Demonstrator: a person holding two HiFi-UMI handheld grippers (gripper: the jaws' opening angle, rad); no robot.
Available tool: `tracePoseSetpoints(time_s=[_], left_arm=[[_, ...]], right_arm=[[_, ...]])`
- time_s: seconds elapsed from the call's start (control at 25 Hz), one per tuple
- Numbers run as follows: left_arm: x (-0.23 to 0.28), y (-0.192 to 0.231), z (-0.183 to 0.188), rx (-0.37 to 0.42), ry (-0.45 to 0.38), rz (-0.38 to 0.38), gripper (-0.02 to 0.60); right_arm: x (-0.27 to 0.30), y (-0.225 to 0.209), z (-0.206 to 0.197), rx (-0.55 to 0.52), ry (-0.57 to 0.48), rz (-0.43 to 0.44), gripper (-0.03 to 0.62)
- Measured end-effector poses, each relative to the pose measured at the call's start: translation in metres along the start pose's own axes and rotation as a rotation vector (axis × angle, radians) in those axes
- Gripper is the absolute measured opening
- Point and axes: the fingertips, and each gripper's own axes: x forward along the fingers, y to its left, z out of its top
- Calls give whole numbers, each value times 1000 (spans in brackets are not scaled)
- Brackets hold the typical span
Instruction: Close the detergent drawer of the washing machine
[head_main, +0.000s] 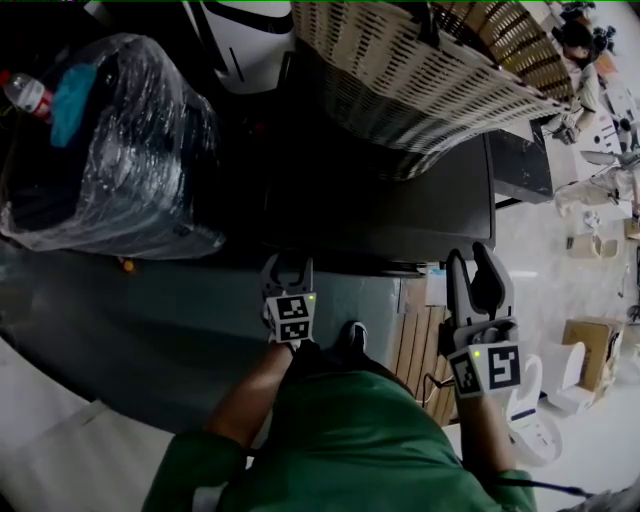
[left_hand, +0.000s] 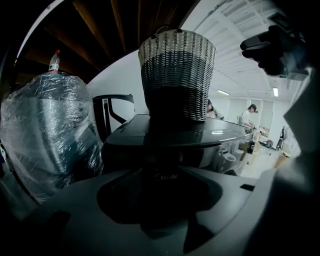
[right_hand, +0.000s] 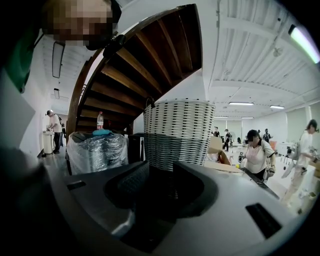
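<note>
Both tongs stand wide and empty – left gripper (head_main: 288, 262), right gripper (head_main: 470, 255) – just before the dark grey washing machine (head_main: 400, 210) under the striped woven wicker basket (head_main: 400, 60). Its detergent drawer cannot be picked out on the shadowed front. Locate the drawer face first, then push it squarely home with a jaw tip. Only the left gripper view shows that front – the head view gives the lid

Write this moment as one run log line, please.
left gripper: open, empty | right gripper: open, empty | washing machine: ahead of both grippers, basket on top | detergent drawer: cannot be seen
</note>
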Motion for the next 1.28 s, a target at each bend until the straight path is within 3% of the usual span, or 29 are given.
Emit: tracePoseSetpoints(time_s=[1.28], left_arm=[[7, 1, 3, 5, 16, 11, 237]], right_arm=[[2, -12, 6, 11, -12, -2, 164]])
